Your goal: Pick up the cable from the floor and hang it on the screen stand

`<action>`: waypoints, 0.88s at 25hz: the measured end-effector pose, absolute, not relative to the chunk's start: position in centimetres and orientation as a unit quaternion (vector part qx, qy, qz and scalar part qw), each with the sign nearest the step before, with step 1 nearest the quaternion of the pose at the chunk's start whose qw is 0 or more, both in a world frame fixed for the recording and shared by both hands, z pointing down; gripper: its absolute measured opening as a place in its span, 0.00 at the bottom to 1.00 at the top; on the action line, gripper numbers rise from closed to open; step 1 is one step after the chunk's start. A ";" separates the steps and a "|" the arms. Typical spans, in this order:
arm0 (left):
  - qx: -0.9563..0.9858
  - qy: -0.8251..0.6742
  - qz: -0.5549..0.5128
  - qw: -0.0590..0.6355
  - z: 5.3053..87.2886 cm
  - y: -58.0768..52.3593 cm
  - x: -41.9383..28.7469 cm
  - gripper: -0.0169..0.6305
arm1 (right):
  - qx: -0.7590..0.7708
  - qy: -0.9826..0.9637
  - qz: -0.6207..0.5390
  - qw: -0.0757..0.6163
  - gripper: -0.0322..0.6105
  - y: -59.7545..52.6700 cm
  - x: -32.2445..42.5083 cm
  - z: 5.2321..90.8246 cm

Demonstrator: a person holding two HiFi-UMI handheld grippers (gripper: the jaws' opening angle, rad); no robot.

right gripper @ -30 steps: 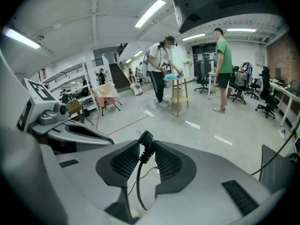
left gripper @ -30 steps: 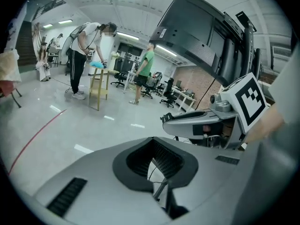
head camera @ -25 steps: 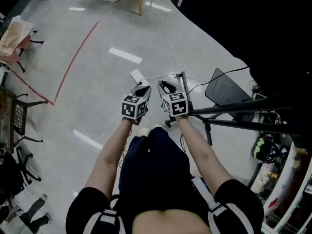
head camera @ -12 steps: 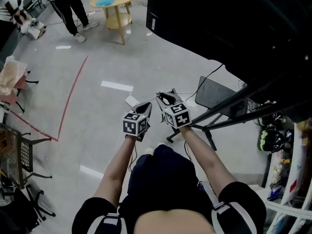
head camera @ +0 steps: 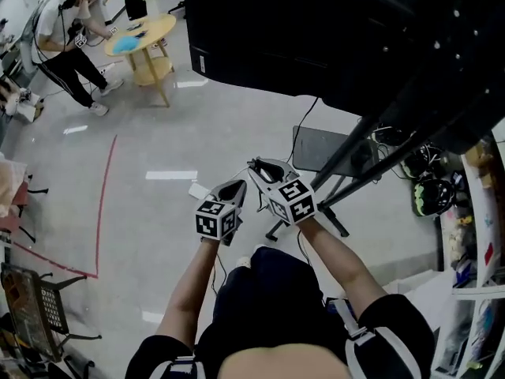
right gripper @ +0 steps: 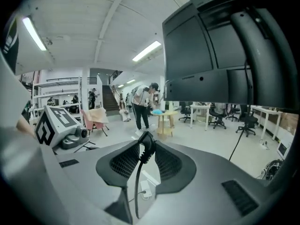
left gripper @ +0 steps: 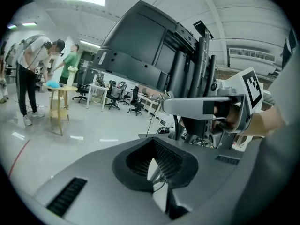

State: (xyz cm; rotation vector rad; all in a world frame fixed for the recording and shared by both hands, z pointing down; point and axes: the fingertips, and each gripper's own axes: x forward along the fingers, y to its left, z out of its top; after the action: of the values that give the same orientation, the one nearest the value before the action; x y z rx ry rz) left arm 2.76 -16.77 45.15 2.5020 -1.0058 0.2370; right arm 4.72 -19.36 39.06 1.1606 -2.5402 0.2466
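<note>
In the right gripper view the black cable point(right gripper: 144, 150) is pinched between the ribbed pads and hangs straight down from them. In the head view my right gripper point(head camera: 264, 166) is shut on the cable and raised beside the slanted black poles of the screen stand point(head camera: 357, 155). The big dark screen point(head camera: 316, 30) fills the top of that view. My left gripper point(head camera: 233, 188) is held close to the left of the right one, and its pads point(left gripper: 161, 156) meet at the tips. A thin wire point(left gripper: 158, 181) shows through the gap below them; I cannot tell whether it is held.
A white adapter point(head camera: 199, 191) lies on the grey floor just left of my left gripper. A dark flat panel point(head camera: 316, 147) rests by the stand's feet. People stand around a round yellow table point(head camera: 142, 38) at the far left. Cluttered shelves point(head camera: 473, 212) line the right side.
Both grippers have risen together with the cable still in the right one. The head view has tilted up, so the screen, the yellow table and the people now show.
</note>
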 end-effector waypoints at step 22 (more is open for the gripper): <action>0.964 -0.200 0.081 0.156 36.2 -15.9 16.8 0.03 | 0.493 -0.860 -0.003 0.131 0.23 -19.2 18.5 26.9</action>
State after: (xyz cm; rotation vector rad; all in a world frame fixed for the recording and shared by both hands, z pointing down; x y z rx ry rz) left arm 16.84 -15.93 36.18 2.7607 -0.5722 0.2328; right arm 18.53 -19.15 26.90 1.4316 -2.4982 -0.0084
